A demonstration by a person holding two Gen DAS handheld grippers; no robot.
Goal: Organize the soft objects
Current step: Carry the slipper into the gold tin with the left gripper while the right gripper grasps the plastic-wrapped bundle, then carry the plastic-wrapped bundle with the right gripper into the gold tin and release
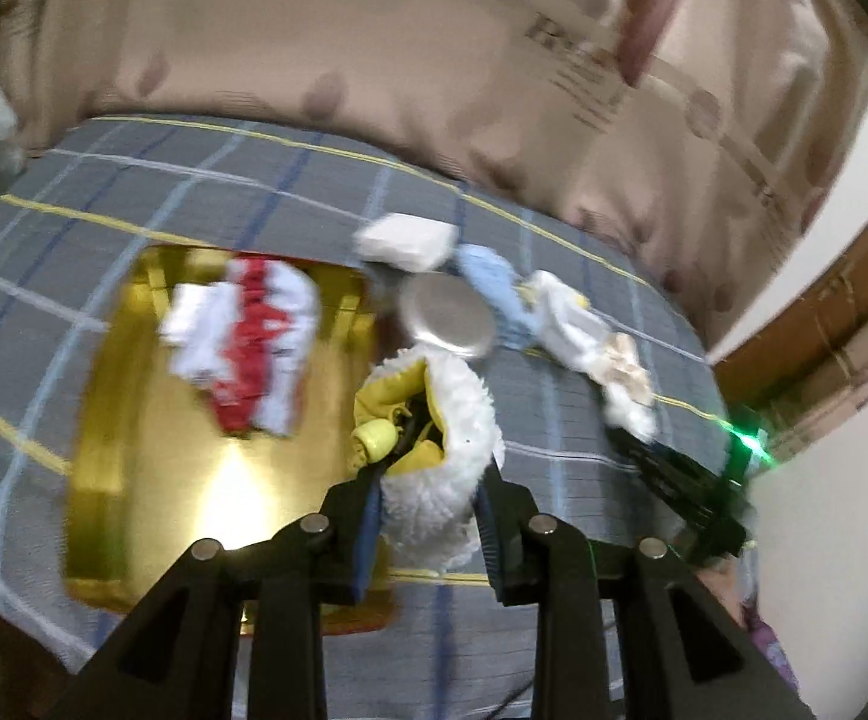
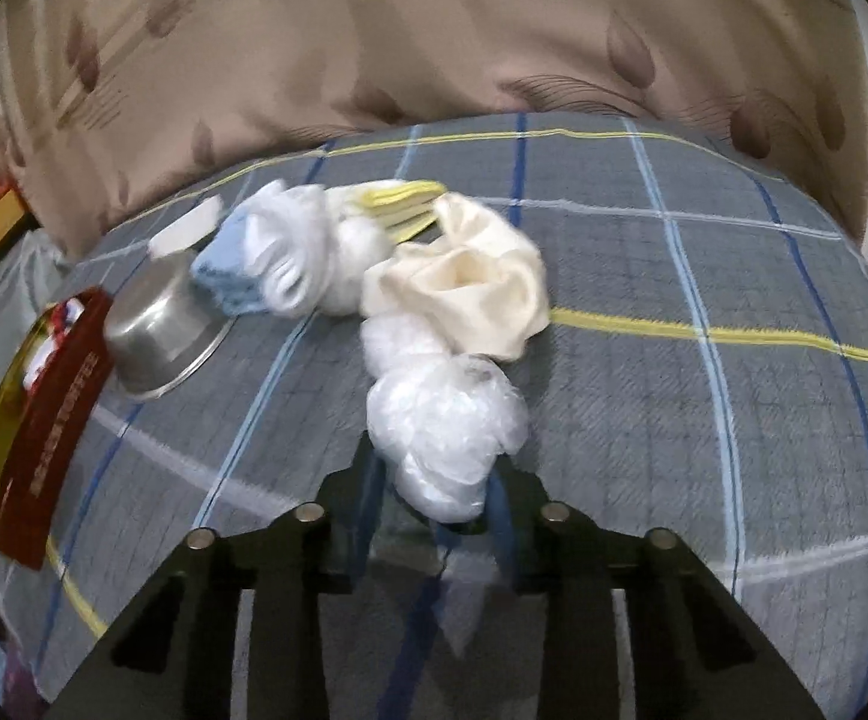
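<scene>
Left wrist view | left gripper (image 1: 431,483) clamps a white and yellow fluffy mitt (image 1: 434,420) above the gold tray's (image 1: 98,420) right edge | right gripper (image 2: 436,480) pinches a crumpled plastic bag (image 2: 442,426) lying mid-bedspread (image 2: 703,420).

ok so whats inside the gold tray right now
A red and white cloth lies in the gold tray, toward its far end. The near part looks bare and shiny. The left claw and the fluffy white and yellow thing it grips hide the tray's near right corner.

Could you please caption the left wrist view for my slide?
Left gripper holds a white and yellow fluffy item beside the gold tray.
</scene>
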